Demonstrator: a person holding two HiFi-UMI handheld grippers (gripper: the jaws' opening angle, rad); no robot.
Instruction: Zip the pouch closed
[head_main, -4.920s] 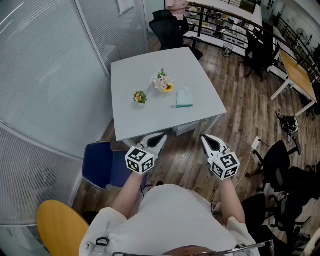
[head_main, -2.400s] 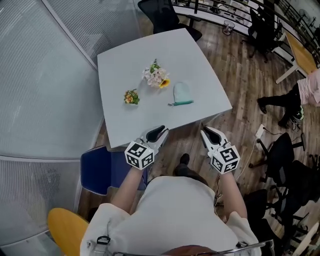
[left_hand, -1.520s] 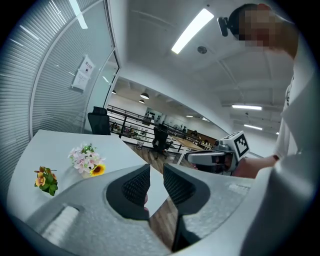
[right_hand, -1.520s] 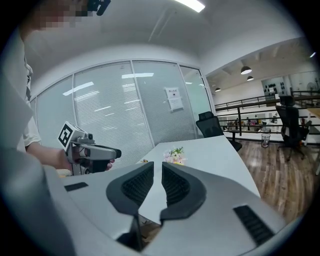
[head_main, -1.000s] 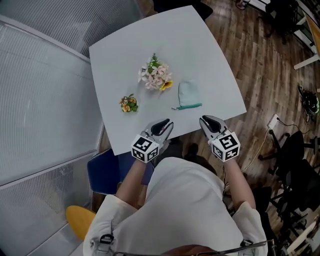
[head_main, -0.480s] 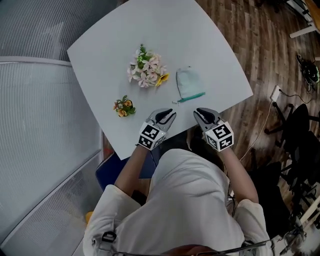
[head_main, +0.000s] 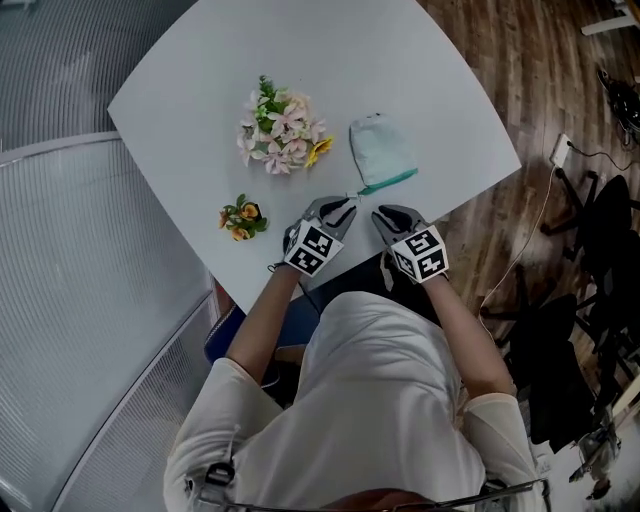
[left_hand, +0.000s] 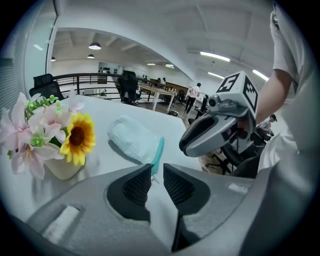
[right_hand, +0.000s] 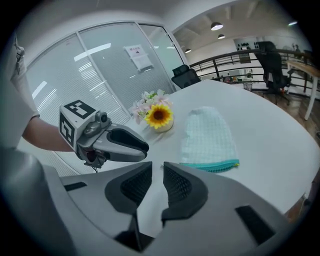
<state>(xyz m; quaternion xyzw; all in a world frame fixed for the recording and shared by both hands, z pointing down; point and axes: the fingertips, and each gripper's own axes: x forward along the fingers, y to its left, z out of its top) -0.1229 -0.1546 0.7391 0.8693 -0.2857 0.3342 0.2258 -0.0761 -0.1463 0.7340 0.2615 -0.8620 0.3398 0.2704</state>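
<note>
A pale mint pouch (head_main: 378, 148) lies flat on the white table (head_main: 190, 90), its teal zipper edge (head_main: 388, 182) turned toward me. In the left gripper view the pouch (left_hand: 131, 141) sits just past the jaws. It lies ahead and to the right in the right gripper view (right_hand: 208, 131). My left gripper (head_main: 343, 204) hovers close to the zipper's left end. My right gripper (head_main: 383, 212) is beside it, a little short of the zipper. On both, the jaws stand drawn together to a thin slit and hold nothing. I cannot tell whether the zipper is open.
A vase of pink flowers with a sunflower (head_main: 277, 130) stands left of the pouch, and a small orange posy (head_main: 241, 217) sits nearer the table's front edge. Wooden floor (head_main: 540, 90) and black office chairs (head_main: 600, 270) are to the right. Glass partitions are on the left.
I have come up to the table. Both grippers moved forward from beyond the table's front edge to just short of the pouch's zipper edge, jaws unchanged.
</note>
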